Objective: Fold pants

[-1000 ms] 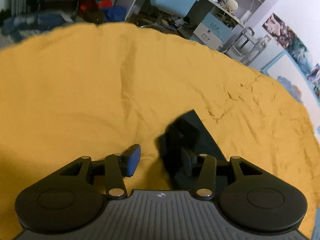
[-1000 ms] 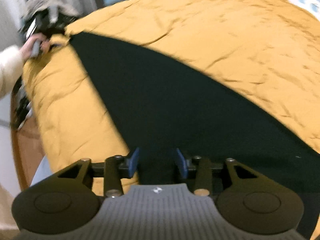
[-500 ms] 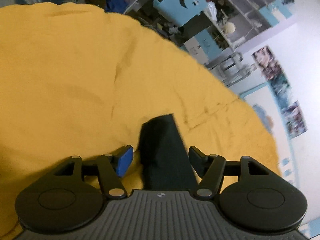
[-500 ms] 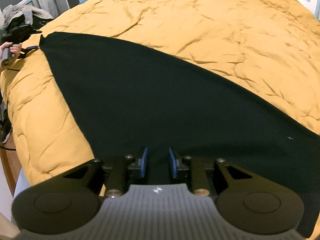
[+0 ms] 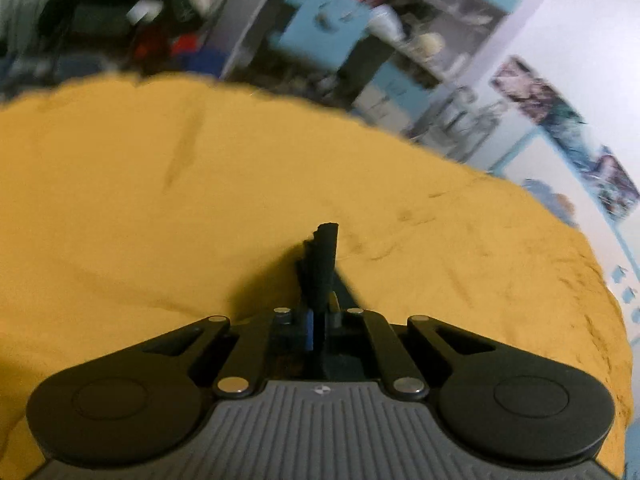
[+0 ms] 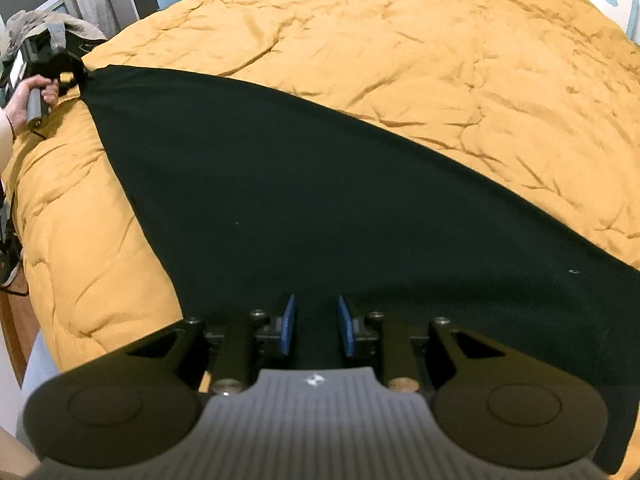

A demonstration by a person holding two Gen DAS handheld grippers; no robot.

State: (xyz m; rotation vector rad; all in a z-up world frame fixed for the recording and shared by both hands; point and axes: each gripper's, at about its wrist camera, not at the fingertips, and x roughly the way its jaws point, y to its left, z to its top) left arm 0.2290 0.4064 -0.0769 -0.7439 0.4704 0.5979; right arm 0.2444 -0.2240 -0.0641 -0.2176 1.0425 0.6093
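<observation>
The black pants [image 6: 320, 200] lie spread flat across the yellow quilt [image 6: 440, 60]. The left gripper [image 5: 319, 322] pinches one bunched end tight. The right gripper [image 6: 317, 326] has its blue pads narrowly parted around the cloth's near edge; whether they grip it is unclear.

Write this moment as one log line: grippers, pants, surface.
left gripper: shut on pants corner | right gripper: pads beside pants edge, grip unclear | pants: spread between both | surface: yellow bedcover
</observation>
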